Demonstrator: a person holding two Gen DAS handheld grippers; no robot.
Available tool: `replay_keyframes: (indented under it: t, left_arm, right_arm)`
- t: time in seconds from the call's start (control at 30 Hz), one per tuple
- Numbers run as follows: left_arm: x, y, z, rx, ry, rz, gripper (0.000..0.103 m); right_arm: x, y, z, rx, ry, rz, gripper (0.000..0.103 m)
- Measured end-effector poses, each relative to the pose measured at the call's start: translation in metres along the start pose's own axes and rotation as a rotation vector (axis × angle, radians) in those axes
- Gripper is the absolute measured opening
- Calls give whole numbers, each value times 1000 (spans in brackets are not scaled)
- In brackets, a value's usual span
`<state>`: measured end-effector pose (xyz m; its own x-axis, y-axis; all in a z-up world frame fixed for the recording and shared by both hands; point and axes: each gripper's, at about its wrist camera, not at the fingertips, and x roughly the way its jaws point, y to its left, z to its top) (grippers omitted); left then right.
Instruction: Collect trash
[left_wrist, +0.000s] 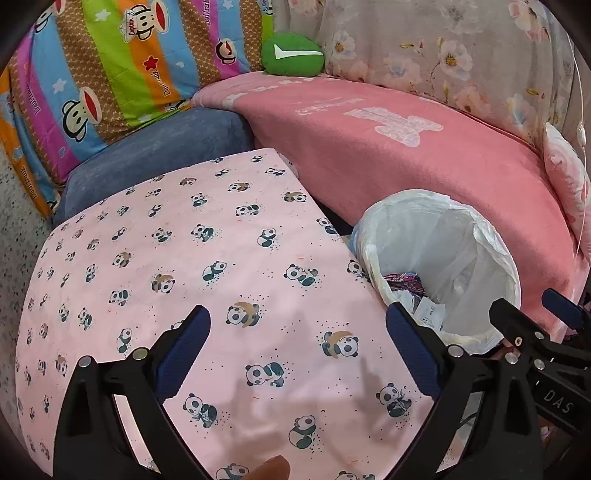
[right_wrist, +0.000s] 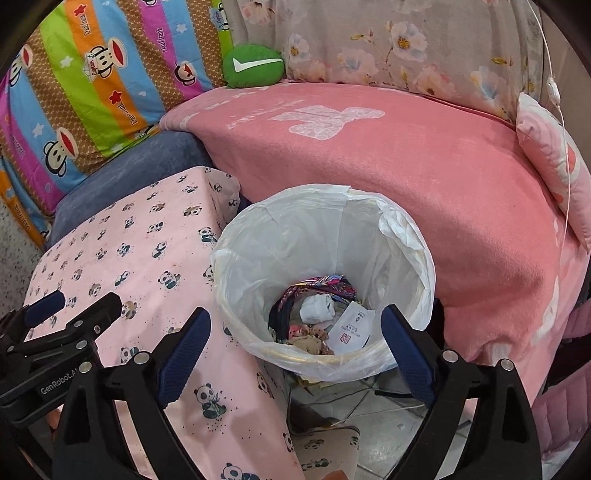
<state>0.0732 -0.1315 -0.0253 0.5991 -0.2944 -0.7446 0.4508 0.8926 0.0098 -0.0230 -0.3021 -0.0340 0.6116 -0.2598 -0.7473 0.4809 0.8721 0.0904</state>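
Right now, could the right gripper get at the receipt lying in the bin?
Probably yes. The right gripper is open and empty just above the bin's open mouth, and the receipt lies on top of the trash, uncovered; only the bin's depth could hinder.

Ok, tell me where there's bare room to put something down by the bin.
The panda cloth is bare from the blue cushion to the bin. The pink blanket behind the bin is bare too. It is tight between bin and blanket, and the floor below holds cables and scraps.
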Motion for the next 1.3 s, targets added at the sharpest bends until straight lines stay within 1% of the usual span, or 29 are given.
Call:
replay_keyframes:
  t: [0.03, 0.2, 0.6, 0.77, 0.97, 1.3]
  left_arm:
    - [0, 1, -1, -2, 1, 3, 92]
    - [-2, -1, -3, 0, 2, 16, 92]
    - [-2, -13, -8, 22, 16, 16, 92]
    - [-1, -16, -9, 27, 24, 36, 92]
    - [-1, -14, -10, 11, 32, 56, 92]
    - [-5, -20, -11, 38, 14, 69, 92]
  right_arm:
    - [0, 1, -1, -1, -1, -4, 97]
    - [-3, 0, -4, -19, -19, -37, 96]
    - [-4, -1, -8, -59, -26, -75, 96]
    - [-5, -3, -10, -63, -25, -84, 96]
    - [-6, -5, -12, -69, -23, -96, 96]
    - [-7, -4, -12, -71, -29, -110, 96]
